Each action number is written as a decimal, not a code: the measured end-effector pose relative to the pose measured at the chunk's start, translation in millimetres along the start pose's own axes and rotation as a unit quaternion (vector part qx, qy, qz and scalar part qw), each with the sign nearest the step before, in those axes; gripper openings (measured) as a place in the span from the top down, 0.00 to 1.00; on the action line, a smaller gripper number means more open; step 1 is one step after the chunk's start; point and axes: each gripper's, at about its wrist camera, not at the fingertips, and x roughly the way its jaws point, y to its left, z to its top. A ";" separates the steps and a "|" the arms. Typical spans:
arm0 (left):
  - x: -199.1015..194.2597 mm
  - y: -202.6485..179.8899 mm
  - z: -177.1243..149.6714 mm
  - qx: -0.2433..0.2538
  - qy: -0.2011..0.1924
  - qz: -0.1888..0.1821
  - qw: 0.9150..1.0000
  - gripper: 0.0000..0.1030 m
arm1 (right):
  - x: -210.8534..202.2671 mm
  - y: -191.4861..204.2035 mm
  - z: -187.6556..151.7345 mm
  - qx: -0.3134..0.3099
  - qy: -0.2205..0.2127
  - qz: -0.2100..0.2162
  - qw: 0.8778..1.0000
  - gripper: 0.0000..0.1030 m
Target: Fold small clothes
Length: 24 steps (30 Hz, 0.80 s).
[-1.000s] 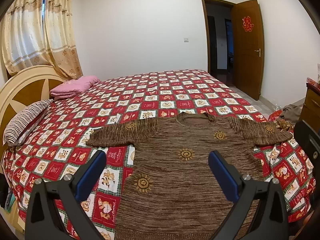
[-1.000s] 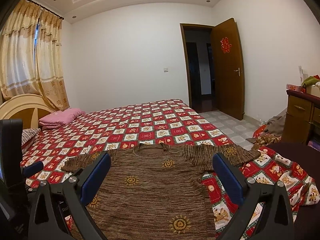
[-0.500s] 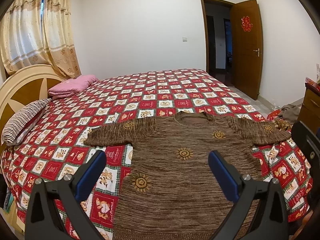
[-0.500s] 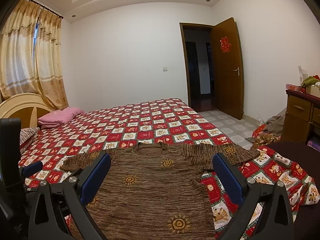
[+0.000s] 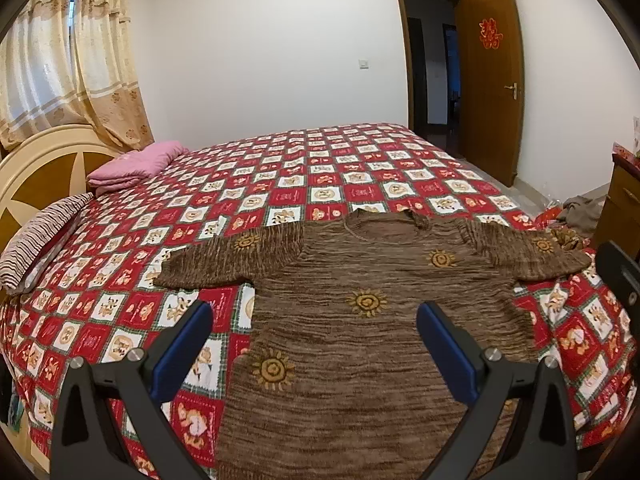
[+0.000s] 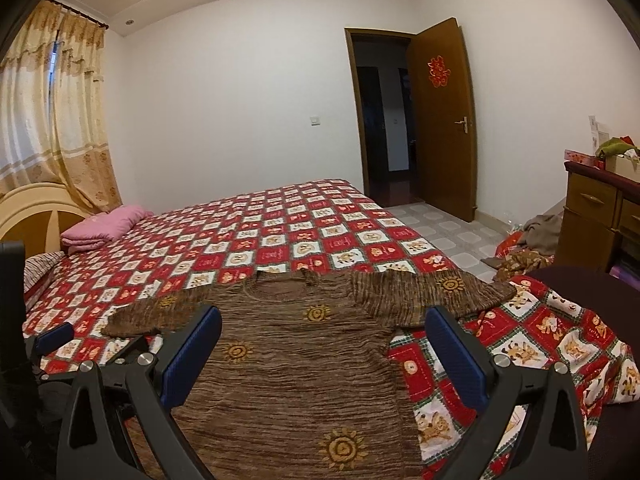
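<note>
A brown knitted sweater (image 5: pixel 360 320) with yellow sun motifs lies flat on the bed, both sleeves spread out to the sides; it also shows in the right wrist view (image 6: pixel 296 364). My left gripper (image 5: pixel 314 348) is open and empty, held above the sweater's lower body. My right gripper (image 6: pixel 324 354) is open and empty, held above the sweater's right half. The left gripper's blue finger (image 6: pixel 52 338) shows at the left edge of the right wrist view.
The bed has a red and white checked quilt (image 5: pixel 320 172). A pink folded blanket (image 5: pixel 132 164) and a striped pillow (image 5: pixel 44 232) lie by the headboard. A wooden dresser (image 6: pixel 600 216) and a clothes pile (image 6: pixel 536 236) stand on the right near the open door (image 6: pixel 444 120).
Both views shift only slightly; the left gripper has drifted a little, so the sweater sits slightly higher in its view. Both grippers stay open and the sweater has not moved.
</note>
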 end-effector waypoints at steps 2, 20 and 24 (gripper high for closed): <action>9.1 0.1 1.8 0.002 0.007 0.000 1.000 0.00 | 11.2 -6.1 0.7 0.005 0.006 -0.007 1.000 0.01; 119.0 3.9 15.8 0.011 0.047 -0.038 0.998 0.00 | 90.5 -165.1 13.8 0.117 0.043 -0.057 0.991 0.25; 162.1 15.5 9.7 -0.013 0.064 -0.018 0.998 0.01 | 107.4 -250.6 5.1 0.249 0.074 -0.066 0.963 0.40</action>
